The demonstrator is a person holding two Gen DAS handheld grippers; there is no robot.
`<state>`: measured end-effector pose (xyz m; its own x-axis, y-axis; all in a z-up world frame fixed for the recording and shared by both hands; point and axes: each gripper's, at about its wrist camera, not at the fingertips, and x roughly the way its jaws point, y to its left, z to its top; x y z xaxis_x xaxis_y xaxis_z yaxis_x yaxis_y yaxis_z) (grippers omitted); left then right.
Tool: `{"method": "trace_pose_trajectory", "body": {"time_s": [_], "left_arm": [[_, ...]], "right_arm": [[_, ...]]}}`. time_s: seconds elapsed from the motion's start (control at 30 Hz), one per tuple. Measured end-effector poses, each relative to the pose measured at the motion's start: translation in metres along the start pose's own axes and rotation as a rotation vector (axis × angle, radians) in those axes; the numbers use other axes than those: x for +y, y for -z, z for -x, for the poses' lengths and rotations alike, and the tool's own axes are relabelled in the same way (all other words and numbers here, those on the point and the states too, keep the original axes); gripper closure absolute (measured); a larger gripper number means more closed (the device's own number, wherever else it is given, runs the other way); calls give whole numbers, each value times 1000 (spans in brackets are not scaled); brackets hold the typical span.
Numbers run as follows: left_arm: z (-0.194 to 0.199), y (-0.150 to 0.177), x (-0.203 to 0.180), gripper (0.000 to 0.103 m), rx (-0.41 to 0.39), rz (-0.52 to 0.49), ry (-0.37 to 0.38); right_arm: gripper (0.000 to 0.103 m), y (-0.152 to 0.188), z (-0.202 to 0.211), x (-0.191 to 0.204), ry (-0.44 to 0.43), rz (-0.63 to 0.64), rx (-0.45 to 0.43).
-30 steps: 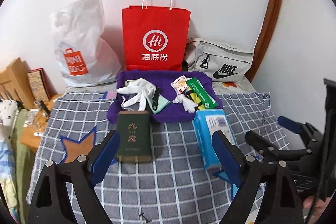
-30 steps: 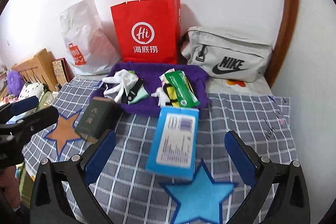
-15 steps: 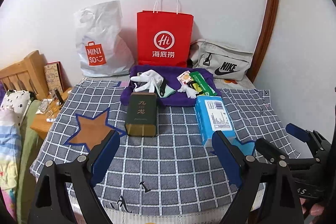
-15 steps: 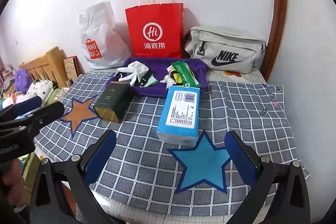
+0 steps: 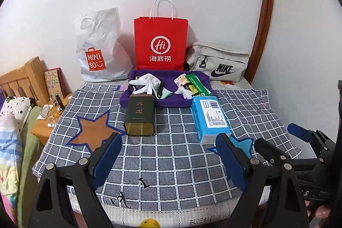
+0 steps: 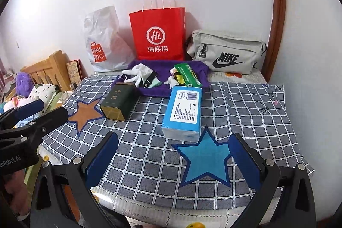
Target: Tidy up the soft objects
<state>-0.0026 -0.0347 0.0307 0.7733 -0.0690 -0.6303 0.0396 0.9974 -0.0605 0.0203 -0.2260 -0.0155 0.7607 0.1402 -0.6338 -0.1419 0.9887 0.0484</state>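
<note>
A purple cloth lies at the back of the checked tablecloth. On it are white gloves, a mint and black mask and a green packet. In front lie a dark green tin and a blue tissue pack. My left gripper hangs open over the table's near edge, holding nothing. My right gripper is open beside it, also holding nothing.
Against the wall stand a white Miniso bag, a red paper bag and a grey Nike bag. A wooden headboard and a small cluttered nightstand are at the left.
Both grippers have drawn back from the objects. The tin and tissue pack now look farther off, and the table's near edge has come into view.
</note>
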Motion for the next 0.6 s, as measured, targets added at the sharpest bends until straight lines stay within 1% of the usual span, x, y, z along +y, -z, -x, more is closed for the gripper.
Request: {"method": "trace_pose_trajectory", "body": {"time_s": [0.6], "left_arm": [[2,0,5,14,2,12,-10]], "right_arm": [[1,-1,3,0,4,1,-5]]}}
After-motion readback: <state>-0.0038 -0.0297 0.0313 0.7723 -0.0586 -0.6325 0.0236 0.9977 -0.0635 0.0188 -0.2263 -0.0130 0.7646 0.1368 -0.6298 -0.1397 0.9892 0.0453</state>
